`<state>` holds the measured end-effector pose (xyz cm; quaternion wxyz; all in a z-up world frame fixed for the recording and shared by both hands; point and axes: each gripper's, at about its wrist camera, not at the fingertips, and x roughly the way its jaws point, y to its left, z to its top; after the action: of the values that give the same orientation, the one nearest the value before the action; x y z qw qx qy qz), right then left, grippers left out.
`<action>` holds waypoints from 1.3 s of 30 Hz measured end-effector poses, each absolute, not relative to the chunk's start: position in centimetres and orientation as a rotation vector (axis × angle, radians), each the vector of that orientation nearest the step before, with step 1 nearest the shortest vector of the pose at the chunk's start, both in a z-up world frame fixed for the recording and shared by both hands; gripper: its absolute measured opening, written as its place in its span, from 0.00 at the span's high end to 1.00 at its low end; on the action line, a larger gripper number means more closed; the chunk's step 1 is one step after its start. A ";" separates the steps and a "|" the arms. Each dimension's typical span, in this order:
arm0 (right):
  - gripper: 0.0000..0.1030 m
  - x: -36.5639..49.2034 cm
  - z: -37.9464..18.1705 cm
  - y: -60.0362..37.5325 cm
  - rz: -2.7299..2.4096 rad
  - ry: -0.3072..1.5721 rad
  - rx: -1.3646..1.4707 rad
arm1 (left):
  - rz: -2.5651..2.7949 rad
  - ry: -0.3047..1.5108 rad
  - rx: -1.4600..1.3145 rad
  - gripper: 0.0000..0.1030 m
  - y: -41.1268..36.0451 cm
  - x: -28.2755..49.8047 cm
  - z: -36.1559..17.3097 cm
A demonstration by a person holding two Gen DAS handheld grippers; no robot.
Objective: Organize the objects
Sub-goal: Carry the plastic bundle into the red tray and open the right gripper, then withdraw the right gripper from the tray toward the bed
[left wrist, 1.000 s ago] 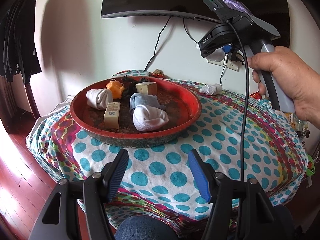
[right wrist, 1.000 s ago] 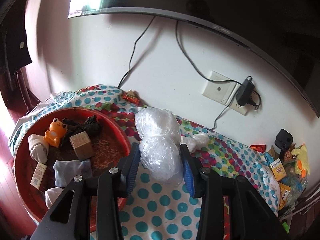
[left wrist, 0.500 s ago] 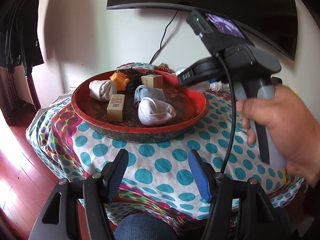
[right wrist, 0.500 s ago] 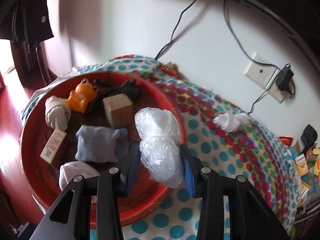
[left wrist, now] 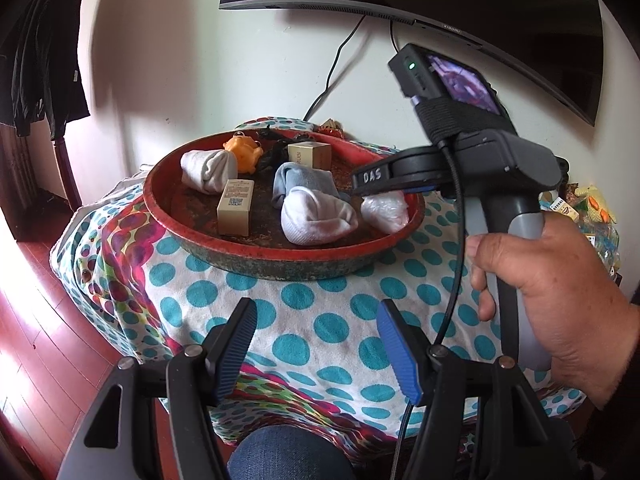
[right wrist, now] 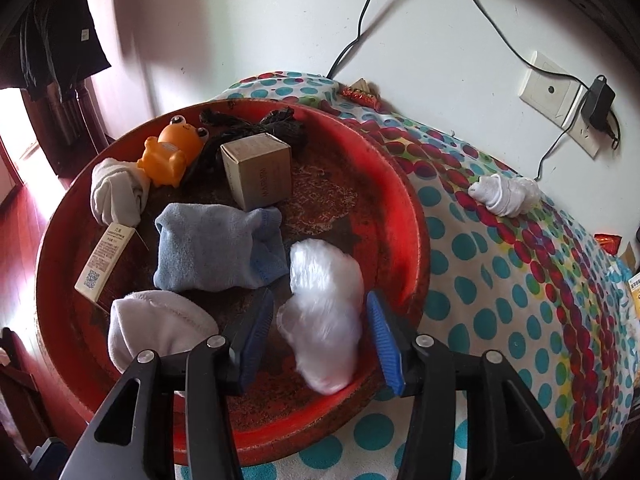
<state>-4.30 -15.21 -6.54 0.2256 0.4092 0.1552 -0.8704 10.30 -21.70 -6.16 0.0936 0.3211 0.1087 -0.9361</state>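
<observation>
A round red tray [right wrist: 404, 216] was set on a polka-dot cloth [left wrist: 320, 320] and is taken as the landmark. Inside the tray, at its near right edge, a clear plastic bundle [right wrist: 324, 320] was lying between the fingers of the right gripper [right wrist: 320, 336], whose jaws were spread wider than the bundle, with a gap seen at each side. A blue sock [right wrist: 212, 248] was placed just left of the bundle, a white sock [right wrist: 156, 332] at the near left, a long printed box [right wrist: 106, 258] at the left edge, a rolled grey sock [right wrist: 116, 192] and an orange frog toy [right wrist: 172, 152] at the far left, a cardboard cube [right wrist: 260, 168] and black cord [right wrist: 248, 124] at the far side. Outside the tray, to the right, a small white bundle [right wrist: 504, 196] was left on the cloth. The left gripper [left wrist: 316, 344] was held in front of the tray, fingers wide apart, nothing between them
</observation>
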 end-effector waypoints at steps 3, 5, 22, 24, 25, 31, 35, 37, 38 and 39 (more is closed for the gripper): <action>0.30 -3.9 -4.2 -14.0 -2.440 0.392 1.018 | -2.793 0.324 0.919 0.38 -21.7 10.5 -5.8; 0.16 -4.0 -2.3 -12.3 -2.496 0.365 0.926 | -2.808 0.319 0.901 0.38 -21.7 10.6 -5.5; 0.00 -13.7 -7.7 17.9 -2.963 -0.141 1.230 | -2.990 0.197 0.974 0.38 -16.5 6.6 -4.6; 0.00 -13.8 -8.3 19.4 -2.954 -0.211 1.224 | -3.031 0.184 1.002 0.38 -15.2 4.8 -3.9; 0.00 -13.9 -8.5 19.6 -2.940 -0.234 1.236 | -3.052 0.148 0.995 0.38 -14.4 3.7 -3.4; 0.00 -14.0 -9.1 21.5 -2.830 -0.457 1.226 | -3.093 0.074 1.042 0.38 -10.8 -4.7 -1.6; 0.00 -13.7 -9.3 22.9 -2.823 -0.588 1.199 | -3.063 -0.058 1.021 0.38 -8.5 -10.7 -1.4; 0.00 -13.7 -9.3 22.9 -2.812 -0.587 1.189 | -3.043 -0.126 1.051 0.38 -7.2 -14.2 -1.7; 0.00 -13.8 -9.3 22.7 -2.804 -0.580 1.190 | -3.024 -0.147 1.063 0.38 -6.8 -16.0 -1.9; 0.00 -13.8 -9.3 22.6 -2.799 -0.577 1.189 | -3.007 -0.151 1.092 0.38 -6.6 -17.9 -2.3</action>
<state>-13.81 22.64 -9.27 0.0231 0.3841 -0.1863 -0.9040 -17.91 -6.56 -2.29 -0.0306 0.3408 -0.0472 -0.9384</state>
